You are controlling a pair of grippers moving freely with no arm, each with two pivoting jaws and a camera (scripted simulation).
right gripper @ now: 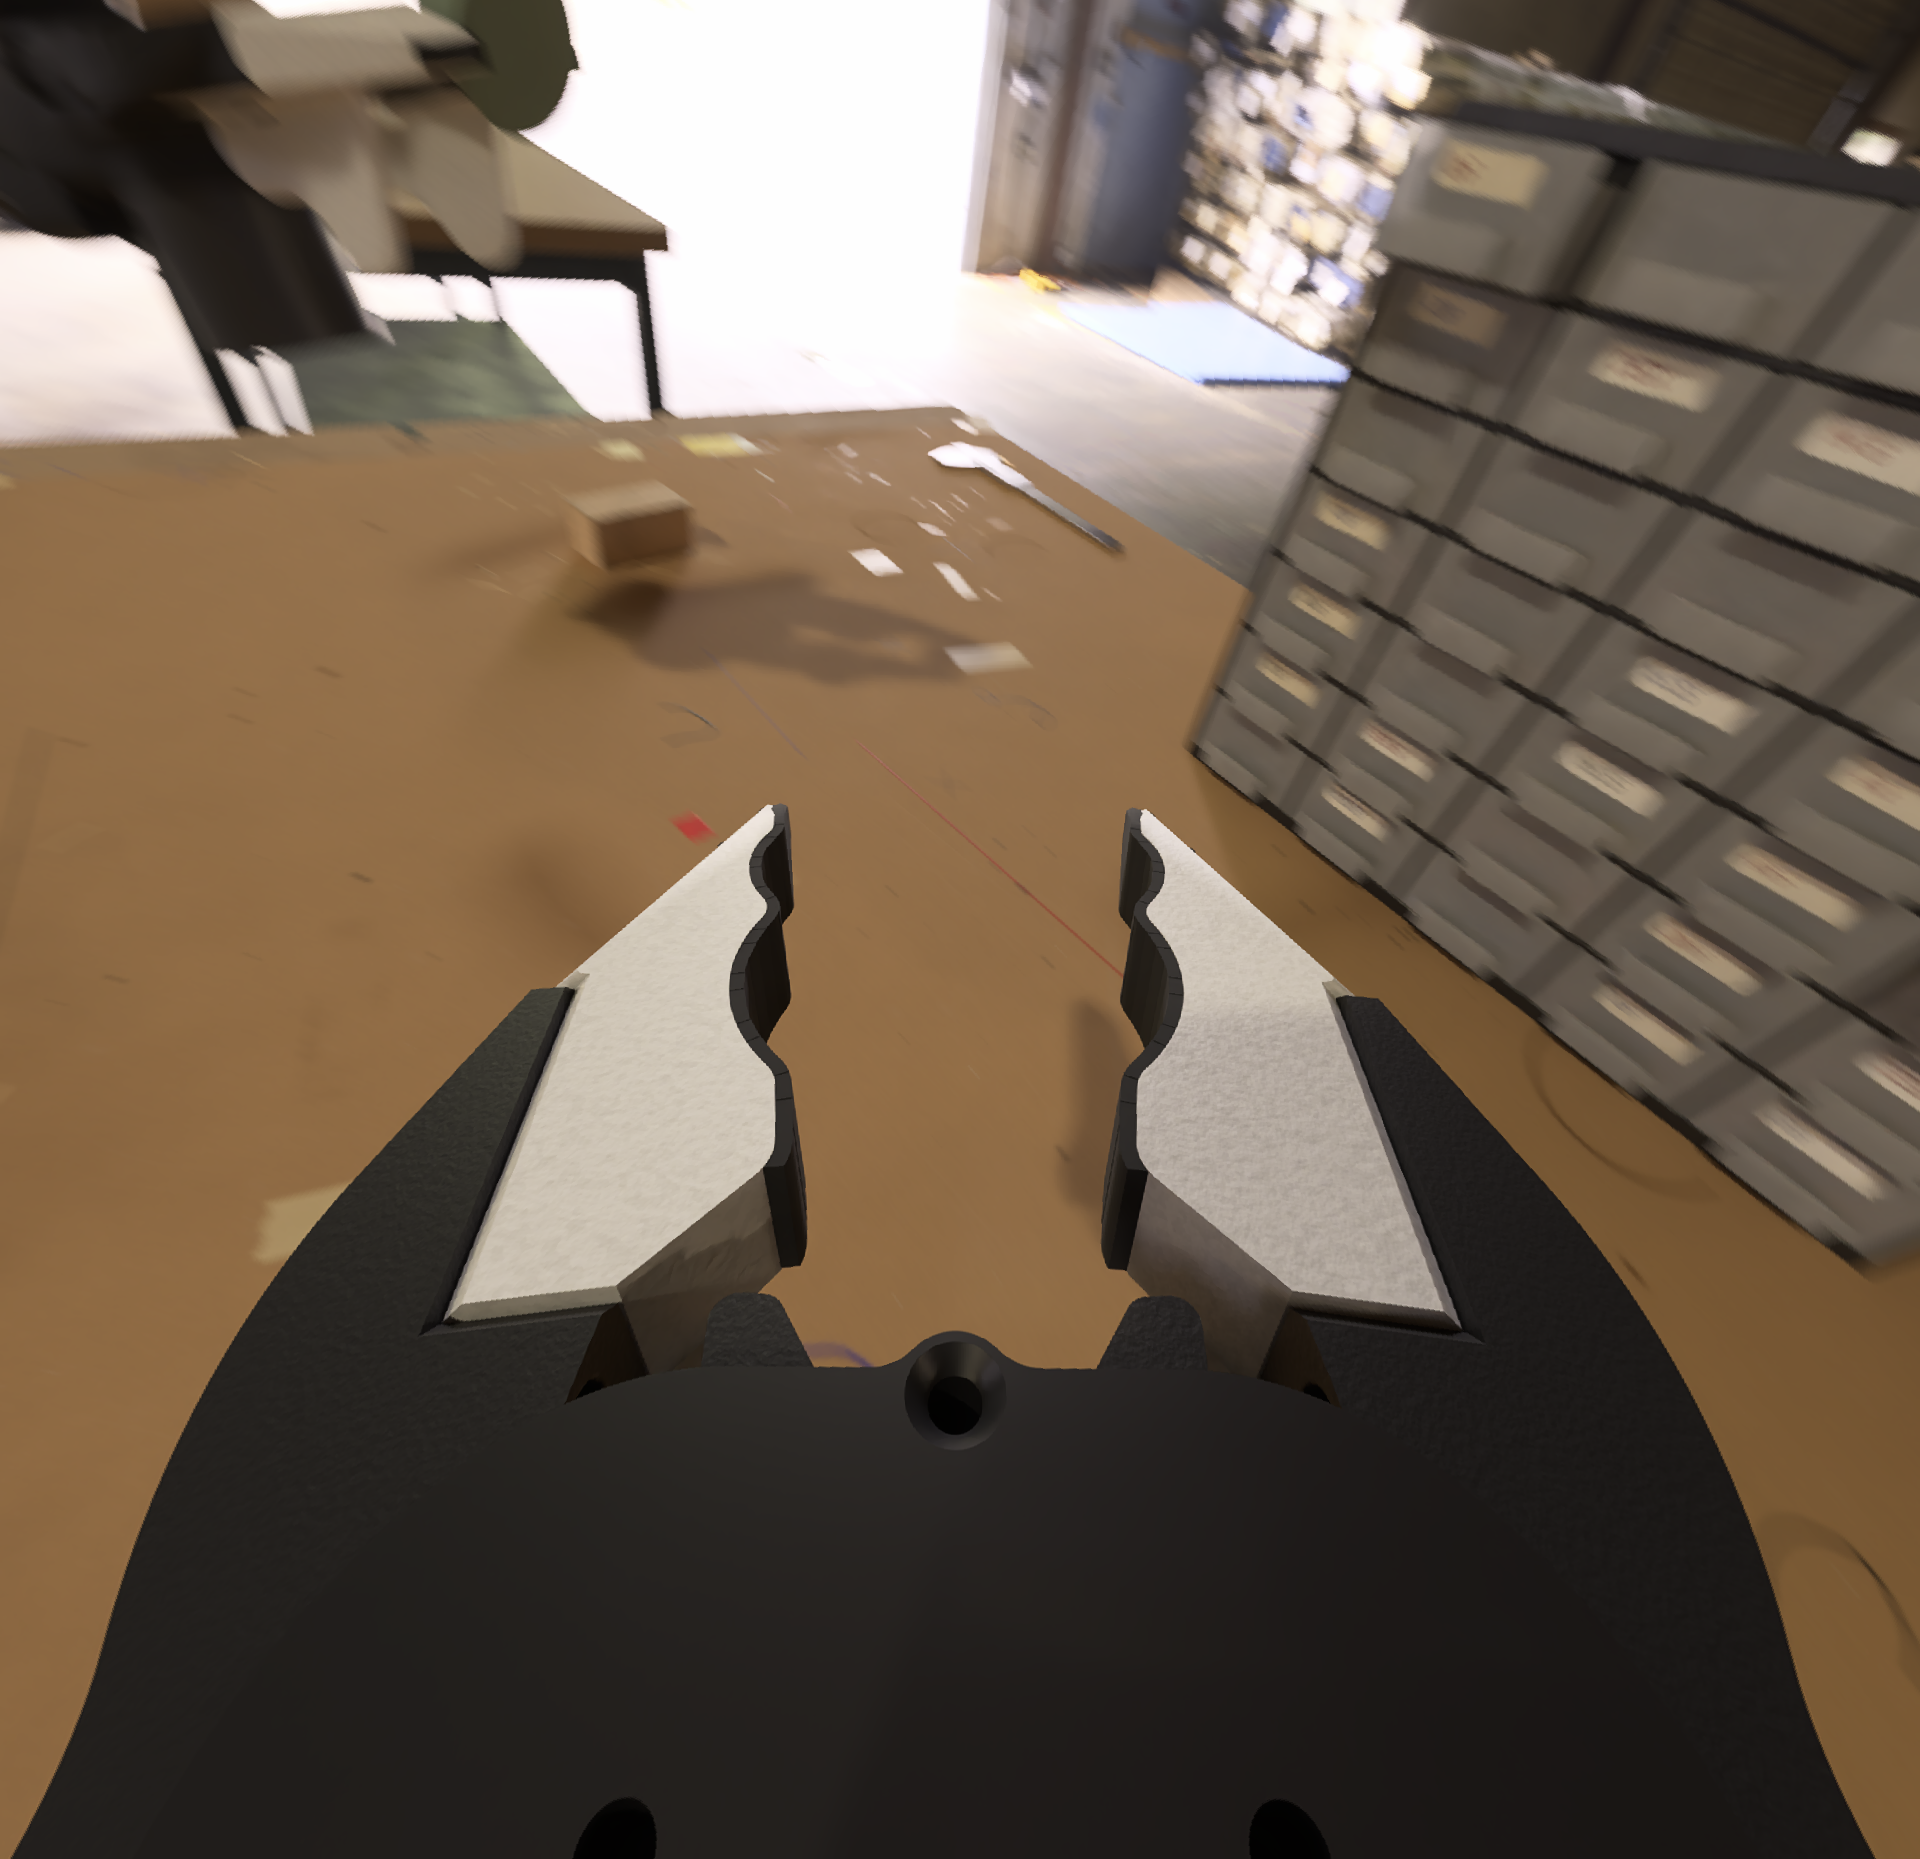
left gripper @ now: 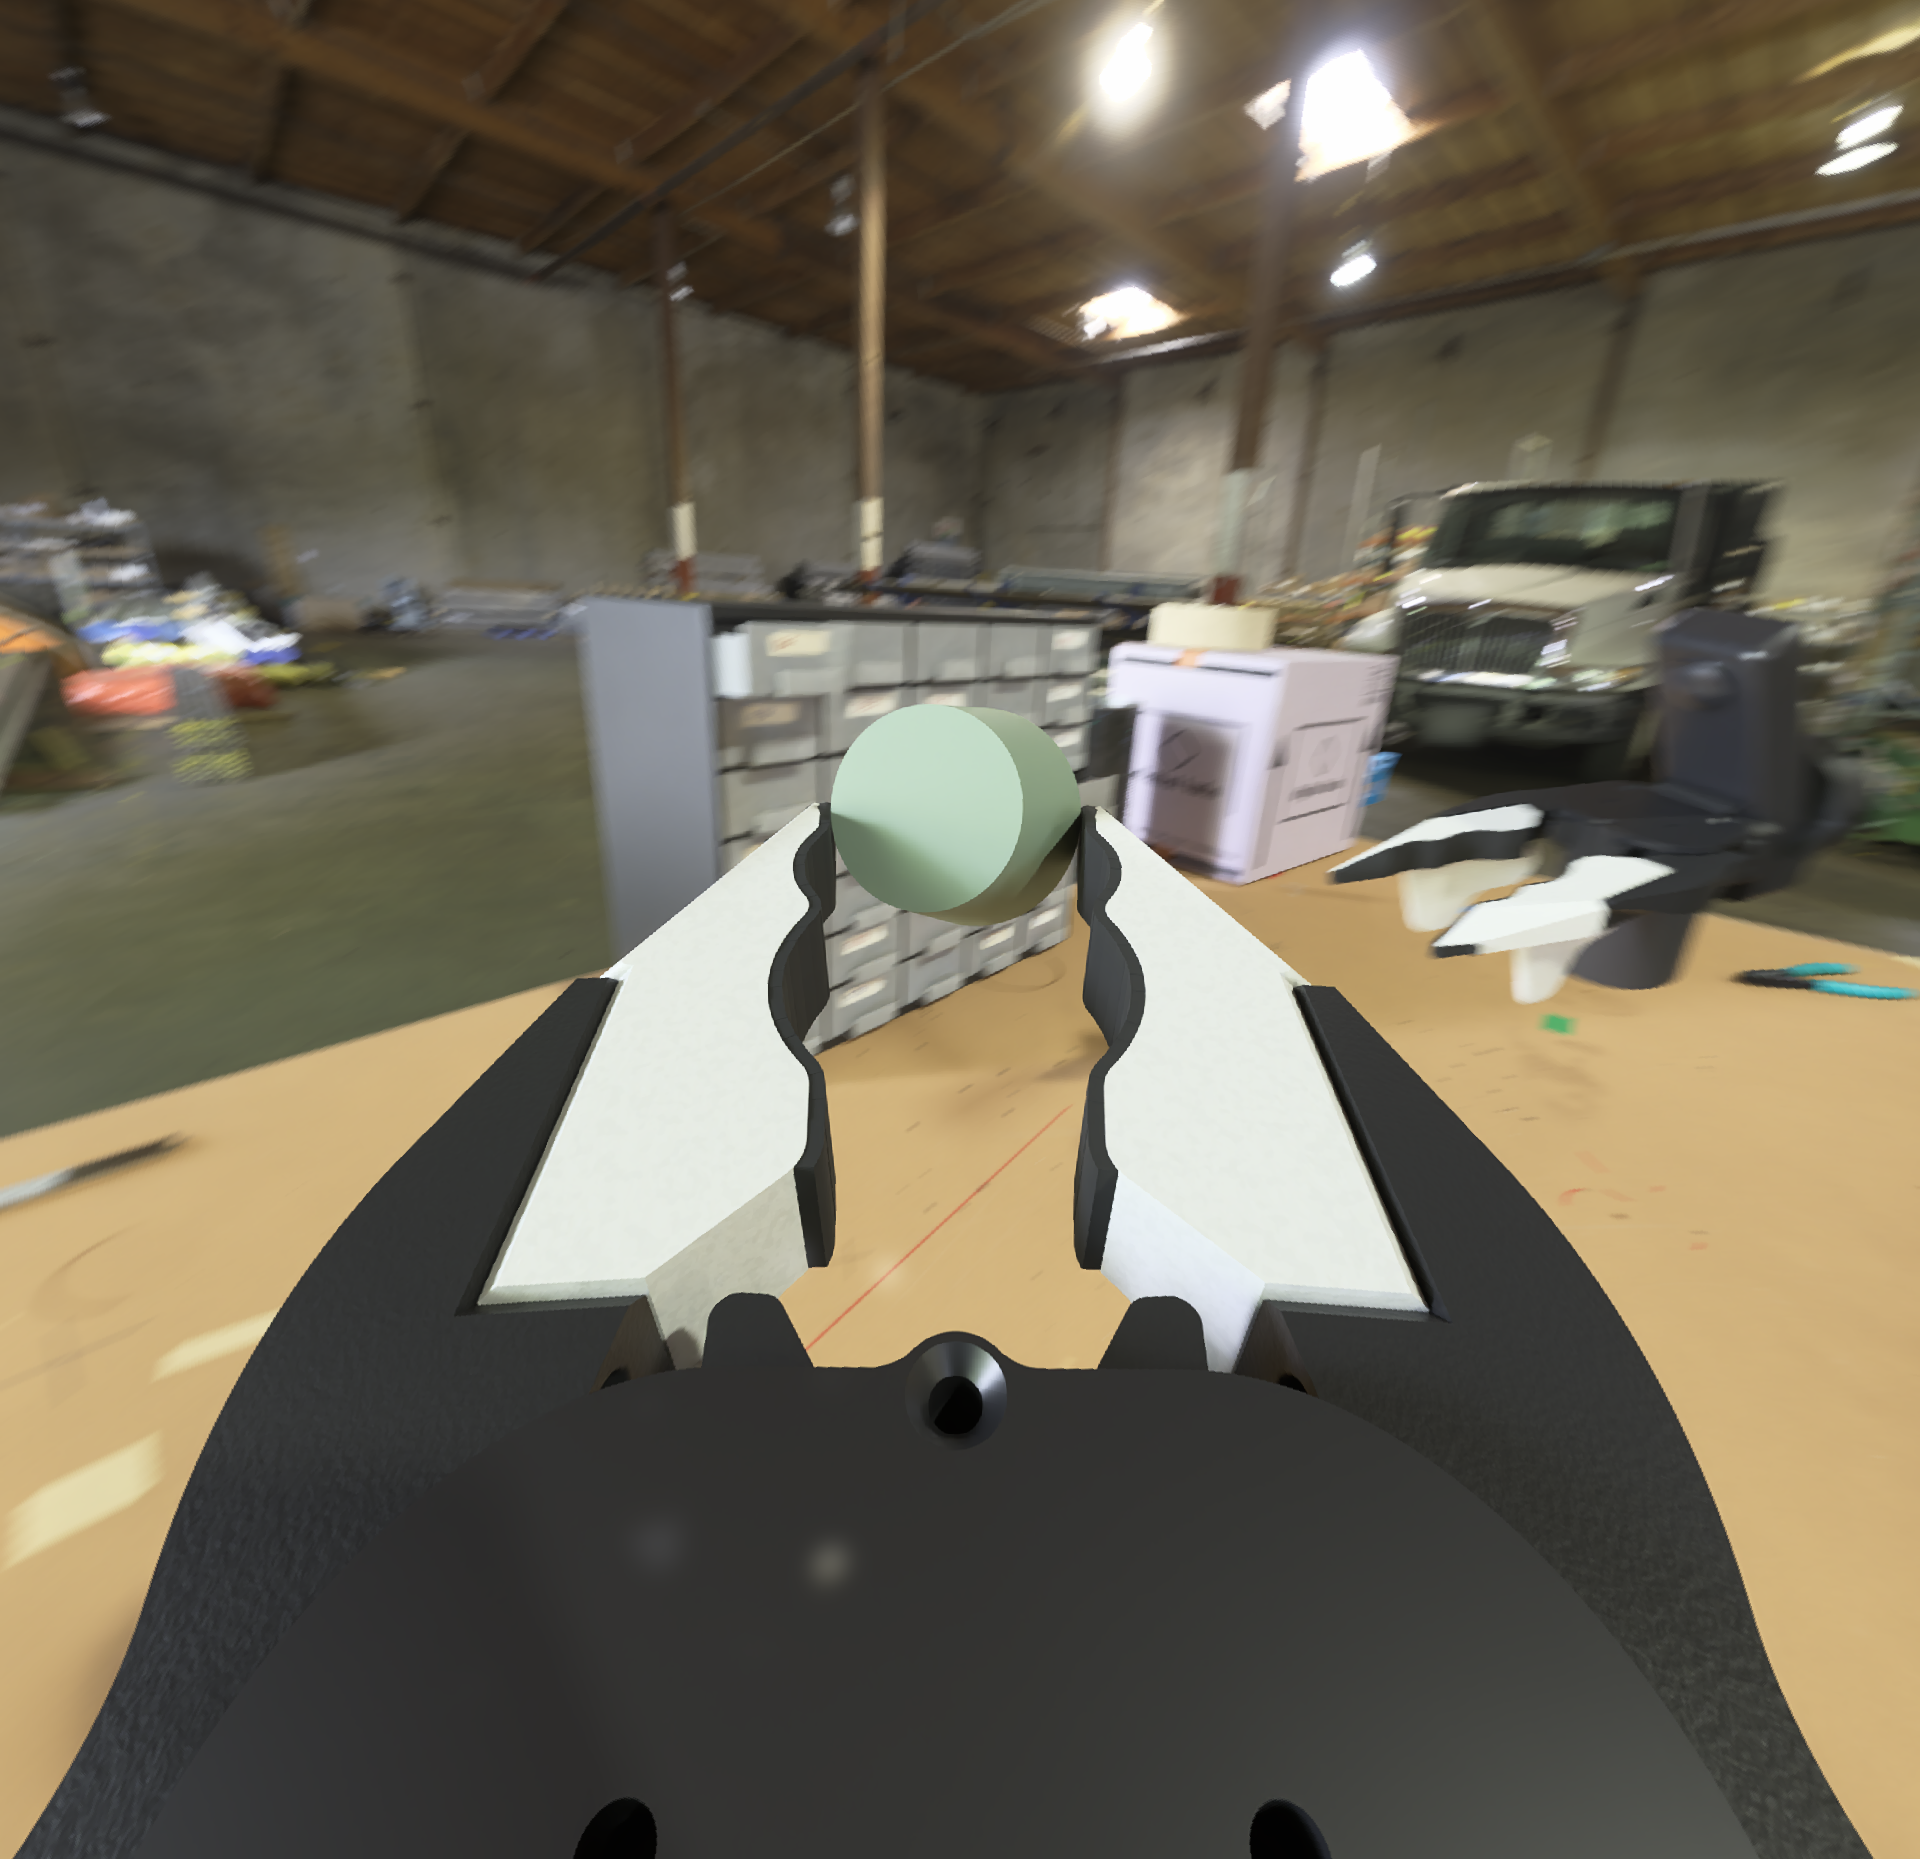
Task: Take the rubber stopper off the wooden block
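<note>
Your left gripper [left gripper: 954, 833] pinches the green rubber stopper [left gripper: 951, 814] at its tips, aloft. Carry it gently clear of the wooden block [right gripper: 629, 524]; right gripper [right gripper: 956, 822] gapes empty.

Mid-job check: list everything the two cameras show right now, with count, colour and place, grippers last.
rubber stopper: one, pale green, held off the table between the left gripper's fingertips.
wooden block: one, light brown, on the table far from the right gripper, nothing on it.
table: one, tan board top, under both grippers.
drawer cabinet: one, grey, many small drawers, at the table's edge.
pliers: one pair, teal handles, on the table near the right gripper.
printer box: one, pale lilac, behind the table.
truck: one, white, blurred background.
left hand-held gripper: black with white fingers, shut on the stopper.
right hand-held gripper: same colours, open, nothing between its fingers.
</note>
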